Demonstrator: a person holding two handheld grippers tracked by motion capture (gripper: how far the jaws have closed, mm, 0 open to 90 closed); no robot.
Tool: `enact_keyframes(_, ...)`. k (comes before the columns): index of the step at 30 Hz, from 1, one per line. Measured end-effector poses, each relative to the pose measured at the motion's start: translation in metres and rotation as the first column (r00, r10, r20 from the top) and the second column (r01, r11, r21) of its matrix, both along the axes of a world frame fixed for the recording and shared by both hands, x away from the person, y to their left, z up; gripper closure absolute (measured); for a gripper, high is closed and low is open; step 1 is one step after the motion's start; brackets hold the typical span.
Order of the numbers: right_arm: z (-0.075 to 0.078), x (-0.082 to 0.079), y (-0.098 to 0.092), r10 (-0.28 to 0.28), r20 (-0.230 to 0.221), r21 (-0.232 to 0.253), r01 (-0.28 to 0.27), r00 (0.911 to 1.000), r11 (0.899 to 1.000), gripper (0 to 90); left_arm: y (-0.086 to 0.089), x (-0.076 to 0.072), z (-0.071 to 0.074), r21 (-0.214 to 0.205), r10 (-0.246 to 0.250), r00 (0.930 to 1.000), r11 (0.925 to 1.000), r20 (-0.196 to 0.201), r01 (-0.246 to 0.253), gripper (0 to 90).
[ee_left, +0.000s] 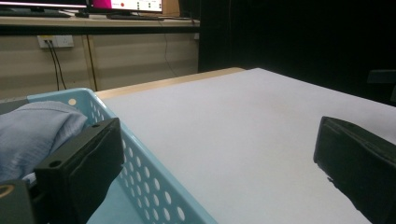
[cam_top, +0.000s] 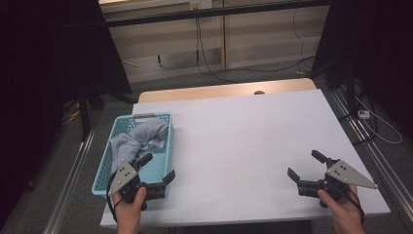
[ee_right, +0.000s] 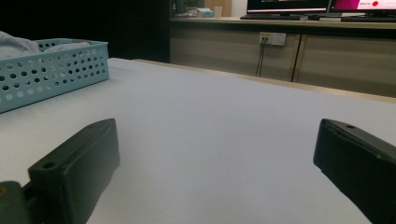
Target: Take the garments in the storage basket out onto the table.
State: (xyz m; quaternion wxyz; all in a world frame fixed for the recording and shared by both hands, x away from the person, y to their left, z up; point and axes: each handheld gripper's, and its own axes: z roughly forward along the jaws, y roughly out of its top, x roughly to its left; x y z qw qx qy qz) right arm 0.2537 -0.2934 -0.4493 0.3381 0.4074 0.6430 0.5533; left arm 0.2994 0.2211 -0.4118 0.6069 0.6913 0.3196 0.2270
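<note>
A light blue perforated basket stands at the table's left edge with a crumpled grey-blue cloth in it. My left gripper is open and straddles the basket's right wall near its front corner. One jaw is over the cloth and the other over the white tabletop. In the left gripper view the basket wall runs between the jaws of the left gripper, and the cloth lies behind the left one. My right gripper hovers open and empty at the front right. From the right gripper, the basket stands far off.
The white table surface lies between the two grippers, with a wooden strip at its far edge. Cables and metal rails lie on the floor around it. Black curtains hang on both sides.
</note>
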Motion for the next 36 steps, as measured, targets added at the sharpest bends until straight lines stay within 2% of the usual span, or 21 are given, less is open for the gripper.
enact_keyframes(10,0.001,-0.002,-0.002,-0.002,-0.002,0.002,0.002,1.0000,1.000,0.2,0.000,0.001,0.003,-0.004,-0.011,0.9999,0.9999,0.003,0.011,2.0)
enact_keyframes(13,0.002,-0.002,-0.002,0.001,0.006,-0.001,-0.001,1.0000,1.000,0.2,0.000,0.001,0.009,-0.005,-0.018,0.9997,0.9998,0.015,0.018,2.3)
enact_keyframes(19,0.002,-0.001,-0.002,0.002,0.004,0.004,-0.003,1.0000,1.000,0.4,0.005,0.004,0.017,-0.009,-0.022,0.9997,0.9997,0.014,0.023,2.2)
enact_keyframes(23,0.002,-0.002,-0.002,0.012,0.006,-0.004,-0.012,0.9999,1.000,0.4,0.006,0.011,0.025,-0.021,-0.024,0.9996,0.9995,0.012,0.025,2.2)
enact_keyframes(36,0.002,-0.002,-0.003,0.007,0.004,0.005,-0.007,1.0000,1.000,0.4,0.010,0.028,0.039,0.001,-0.046,0.9989,0.9989,-0.008,0.046,2.2)
